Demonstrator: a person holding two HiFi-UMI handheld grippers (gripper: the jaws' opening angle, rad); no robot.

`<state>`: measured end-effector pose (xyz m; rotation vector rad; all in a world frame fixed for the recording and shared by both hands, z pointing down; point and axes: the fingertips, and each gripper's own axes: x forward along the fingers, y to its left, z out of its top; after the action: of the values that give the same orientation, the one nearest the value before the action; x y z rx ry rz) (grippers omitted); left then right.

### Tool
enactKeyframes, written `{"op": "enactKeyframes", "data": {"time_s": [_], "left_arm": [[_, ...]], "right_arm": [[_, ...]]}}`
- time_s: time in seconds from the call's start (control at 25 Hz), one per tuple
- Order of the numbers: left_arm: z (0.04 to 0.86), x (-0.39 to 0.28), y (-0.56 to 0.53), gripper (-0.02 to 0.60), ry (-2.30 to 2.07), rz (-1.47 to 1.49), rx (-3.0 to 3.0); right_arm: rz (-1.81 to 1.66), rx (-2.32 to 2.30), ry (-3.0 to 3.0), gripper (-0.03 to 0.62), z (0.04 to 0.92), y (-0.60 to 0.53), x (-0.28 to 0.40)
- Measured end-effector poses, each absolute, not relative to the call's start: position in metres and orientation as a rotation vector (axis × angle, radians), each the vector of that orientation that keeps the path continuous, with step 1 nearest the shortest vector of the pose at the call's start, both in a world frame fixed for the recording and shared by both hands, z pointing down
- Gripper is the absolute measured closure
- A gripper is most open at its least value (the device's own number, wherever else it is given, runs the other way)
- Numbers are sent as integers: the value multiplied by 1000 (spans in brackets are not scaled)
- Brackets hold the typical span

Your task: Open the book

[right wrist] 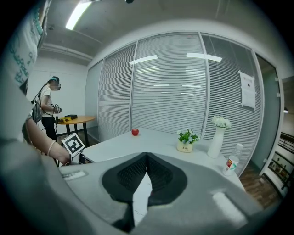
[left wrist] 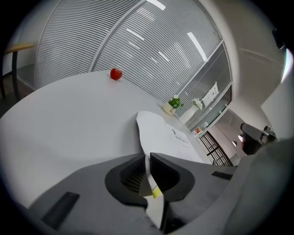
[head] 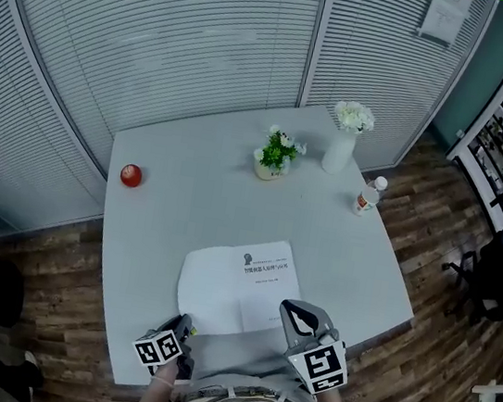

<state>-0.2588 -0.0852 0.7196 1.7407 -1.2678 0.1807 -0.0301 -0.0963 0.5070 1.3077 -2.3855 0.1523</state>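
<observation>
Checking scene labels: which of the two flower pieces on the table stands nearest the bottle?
The tall white vase with white flowers. The small green potted plant sits farther from the bottle, on the vase's left.

Book (head: 225,285) flat on table (head: 166,211); left gripper (head: 184,328) seemingly at near-left corner, right gripper (head: 296,314) at near-right.

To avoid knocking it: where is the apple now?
In the head view, the apple sits near the table's far left corner, left of the plant and beyond the book.
</observation>
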Motion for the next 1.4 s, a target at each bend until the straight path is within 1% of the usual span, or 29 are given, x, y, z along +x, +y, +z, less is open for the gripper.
{"op": "enactKeyframes", "data": {"time_s": [0.28,0.48,0.8,1.4], "left_arm": [[725,-258,-82,512,-1308,290,1755],[728,-255,-73,464,-1312,380,1777],[715,-243,-73,460,-1343,461,1864],[677,-206,-81,456,-1291,436,1983]], "right_arm": [[144,1265,-2414,591,509,-107,-27],[139,1233,-2440,591,509,-111,-29],[140,1196,-2453,591,512,-116,-24],[149,1165,-2460,591,515,-113,-19]]}}
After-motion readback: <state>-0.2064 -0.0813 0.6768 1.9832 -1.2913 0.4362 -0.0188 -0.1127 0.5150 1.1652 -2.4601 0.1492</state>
